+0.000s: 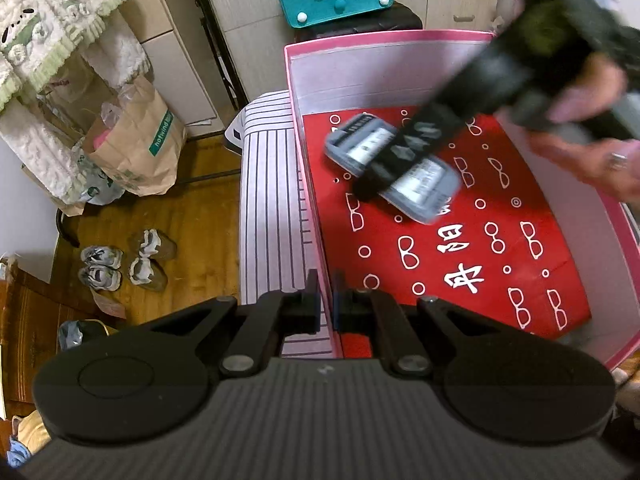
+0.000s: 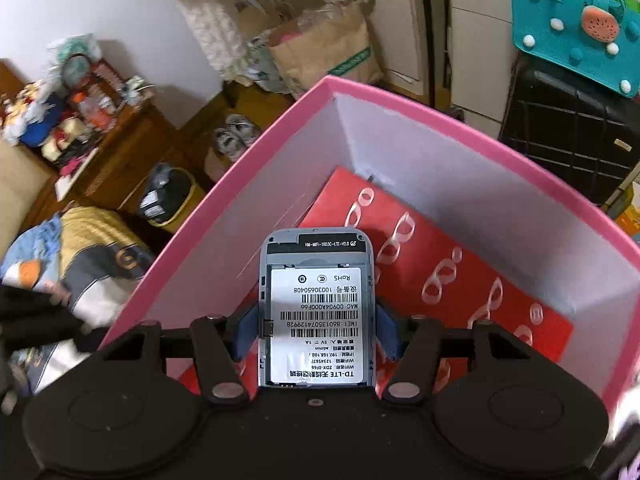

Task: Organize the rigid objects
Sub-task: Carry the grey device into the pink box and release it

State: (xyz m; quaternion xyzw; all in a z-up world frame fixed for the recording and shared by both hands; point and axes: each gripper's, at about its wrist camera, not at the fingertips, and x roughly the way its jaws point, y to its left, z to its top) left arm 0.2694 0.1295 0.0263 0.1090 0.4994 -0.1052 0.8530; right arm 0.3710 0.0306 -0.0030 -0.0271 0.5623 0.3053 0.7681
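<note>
Pink box (image 2: 460,128) walls hem red floor (image 2: 472,280).

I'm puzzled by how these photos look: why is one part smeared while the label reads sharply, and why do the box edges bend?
Left wrist view: the right gripper and grey device are motion-blurred. Right wrist view: the device's label is crisp. In both, the fisheye lens bows the pink box edges.
</note>
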